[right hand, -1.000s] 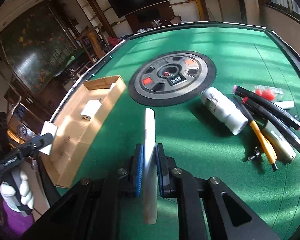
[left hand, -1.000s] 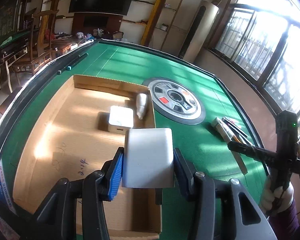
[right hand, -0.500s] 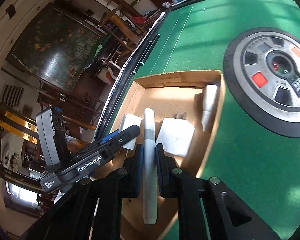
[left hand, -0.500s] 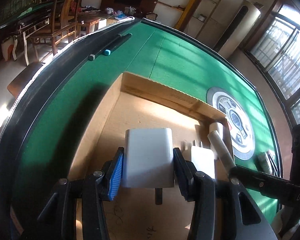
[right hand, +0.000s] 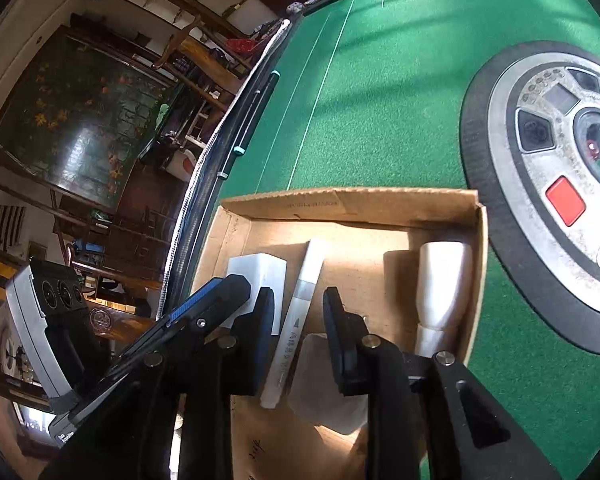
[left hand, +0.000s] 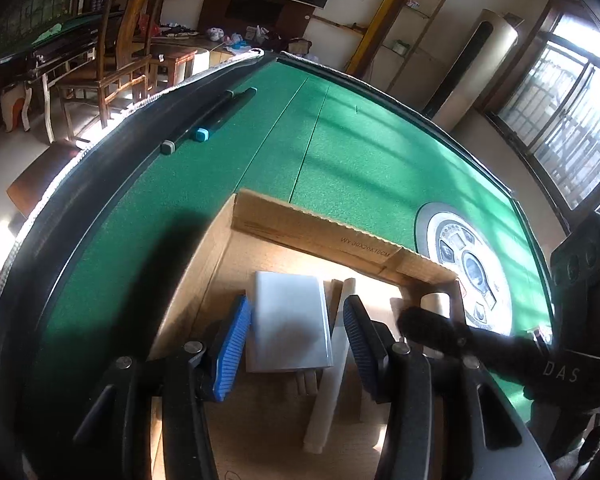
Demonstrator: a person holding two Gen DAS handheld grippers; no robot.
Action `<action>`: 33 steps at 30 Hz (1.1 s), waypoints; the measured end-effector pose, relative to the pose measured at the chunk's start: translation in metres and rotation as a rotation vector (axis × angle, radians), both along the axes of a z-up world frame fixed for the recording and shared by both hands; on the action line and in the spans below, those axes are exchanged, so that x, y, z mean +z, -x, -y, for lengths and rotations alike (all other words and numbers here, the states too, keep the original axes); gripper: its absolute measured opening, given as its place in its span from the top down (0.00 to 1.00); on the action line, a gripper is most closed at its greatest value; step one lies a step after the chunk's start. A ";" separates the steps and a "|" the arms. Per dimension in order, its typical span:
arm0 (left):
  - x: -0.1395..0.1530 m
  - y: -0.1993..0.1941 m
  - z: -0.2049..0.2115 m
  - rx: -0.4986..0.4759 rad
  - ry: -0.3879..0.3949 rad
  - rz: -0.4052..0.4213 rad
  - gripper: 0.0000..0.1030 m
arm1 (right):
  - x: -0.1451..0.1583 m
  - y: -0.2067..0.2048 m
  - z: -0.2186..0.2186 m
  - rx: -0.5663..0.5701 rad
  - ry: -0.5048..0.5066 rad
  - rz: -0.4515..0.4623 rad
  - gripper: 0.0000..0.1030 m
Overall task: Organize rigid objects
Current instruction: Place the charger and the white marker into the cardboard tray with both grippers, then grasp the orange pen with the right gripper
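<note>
Shallow brown cardboard box (right hand: 380,204) on green felt bench (right hand: 380,100) holds white rectangular charger block (left hand: 288,320), white marker pen (right hand: 300,312), white plastic bottle (right hand: 440,288). Left gripper (left hand: 296,344) jaws pinch the block; right gripper (right hand: 296,340) jaws, just opening, straddle the pen.

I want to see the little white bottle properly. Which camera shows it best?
The right wrist view: the bottle lies whole along the box's right wall. In the left wrist view only its end peeks past the right gripper.
</note>
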State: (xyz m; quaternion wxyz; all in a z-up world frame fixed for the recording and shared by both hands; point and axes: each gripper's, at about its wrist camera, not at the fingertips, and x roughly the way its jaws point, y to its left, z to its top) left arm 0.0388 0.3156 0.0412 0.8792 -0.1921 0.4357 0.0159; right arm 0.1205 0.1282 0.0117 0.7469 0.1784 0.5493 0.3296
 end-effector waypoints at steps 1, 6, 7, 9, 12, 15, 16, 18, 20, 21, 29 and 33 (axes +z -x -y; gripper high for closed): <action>0.005 0.006 0.003 0.004 -0.015 0.008 0.50 | 0.004 0.001 0.007 -0.003 0.003 0.025 0.74; 0.037 0.057 0.025 0.032 -0.029 0.082 0.38 | 0.028 0.025 0.060 -0.034 0.034 0.153 0.59; 0.045 0.069 0.032 0.030 -0.021 0.109 0.33 | 0.031 0.027 0.071 -0.042 0.043 0.172 0.59; 0.058 0.093 0.052 0.012 0.008 0.162 0.28 | 0.035 0.037 0.093 -0.064 0.065 0.211 0.59; 0.069 0.122 0.089 -0.032 0.032 0.215 0.26 | 0.037 0.055 0.126 -0.113 0.097 0.265 0.59; 0.068 0.145 0.126 -0.059 0.048 0.233 0.25 | 0.035 0.077 0.152 -0.156 0.142 0.334 0.58; 0.066 0.152 0.136 -0.060 0.054 0.239 0.25 | 0.035 0.083 0.161 -0.167 0.159 0.357 0.58; 0.059 0.165 0.158 -0.055 0.053 0.245 0.25 | 0.034 0.096 0.179 -0.187 0.180 0.386 0.57; 0.050 0.172 0.181 -0.078 0.039 0.225 0.25 | 0.033 0.106 0.198 -0.204 0.170 0.385 0.54; 0.045 0.173 0.193 -0.099 0.036 0.203 0.25 | 0.031 0.111 0.208 -0.210 0.165 0.381 0.53; 0.022 0.189 0.259 -0.246 0.016 0.126 0.25 | 0.037 0.129 0.301 -0.356 0.205 0.399 0.52; 0.022 0.193 0.268 -0.269 0.006 0.120 0.25 | 0.037 0.121 0.327 -0.384 0.265 0.395 0.52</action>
